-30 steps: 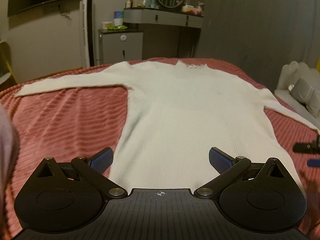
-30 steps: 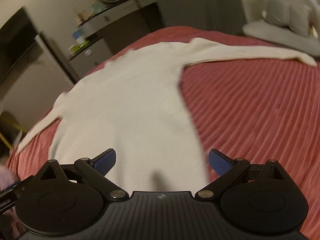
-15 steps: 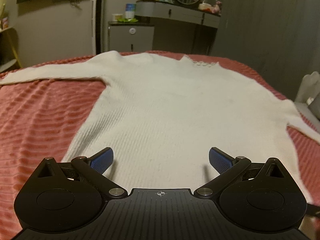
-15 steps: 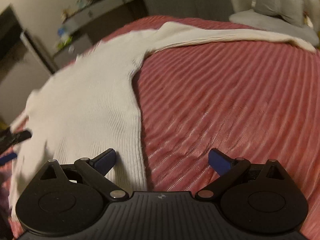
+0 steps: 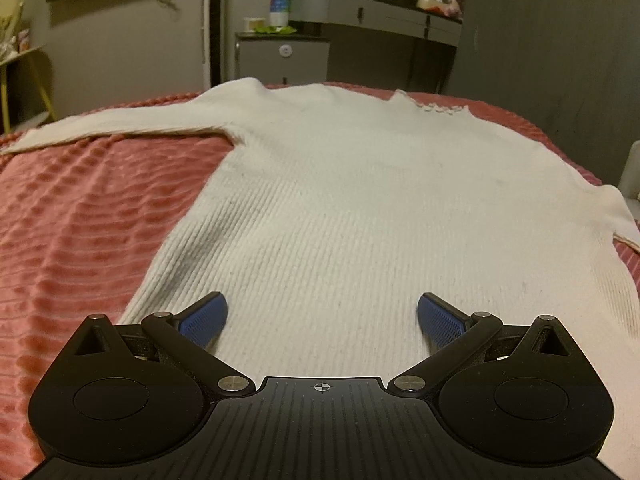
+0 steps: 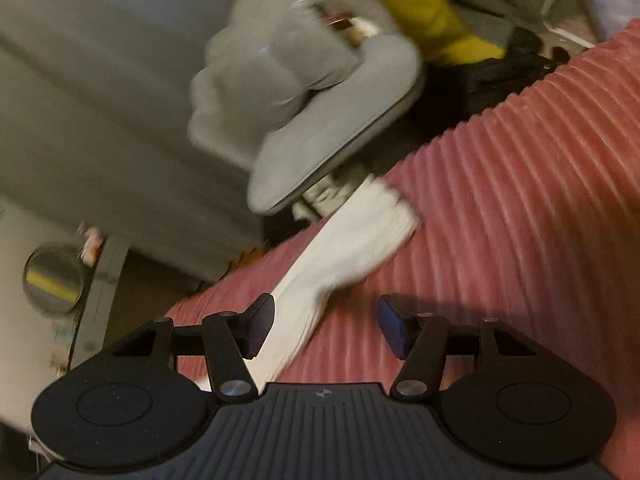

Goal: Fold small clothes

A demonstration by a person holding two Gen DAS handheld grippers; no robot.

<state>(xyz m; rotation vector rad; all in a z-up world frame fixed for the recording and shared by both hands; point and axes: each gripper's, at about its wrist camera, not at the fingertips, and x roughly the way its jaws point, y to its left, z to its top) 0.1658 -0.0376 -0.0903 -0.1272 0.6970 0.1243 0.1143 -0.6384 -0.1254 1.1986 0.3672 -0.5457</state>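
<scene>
A cream ribbed sweater (image 5: 340, 208) lies flat on the pink bedspread (image 5: 80, 216), neck at the far end and sleeves spread out. My left gripper (image 5: 322, 316) hovers open over the sweater's near hem, nothing between its blue pads. In the blurred, rolled right wrist view, the sweater's right sleeve (image 6: 344, 248) runs to its cuff near the bed's edge. My right gripper (image 6: 326, 324) is over that sleeve with its jaws closing. The sleeve lies between them, by the left pad, and they do not press on it.
A grey cushioned chair (image 6: 320, 92) stands just past the bed's edge beyond the cuff. At the far end are a grey dresser with a round mirror (image 5: 376, 24), a small cabinet (image 5: 284, 58) and a yellow stool (image 5: 24, 76) at the left.
My right gripper swung right from the sweater's body to the sleeve end, rolled, and its jaws narrowed. My left gripper edged closer and lower over the hem.
</scene>
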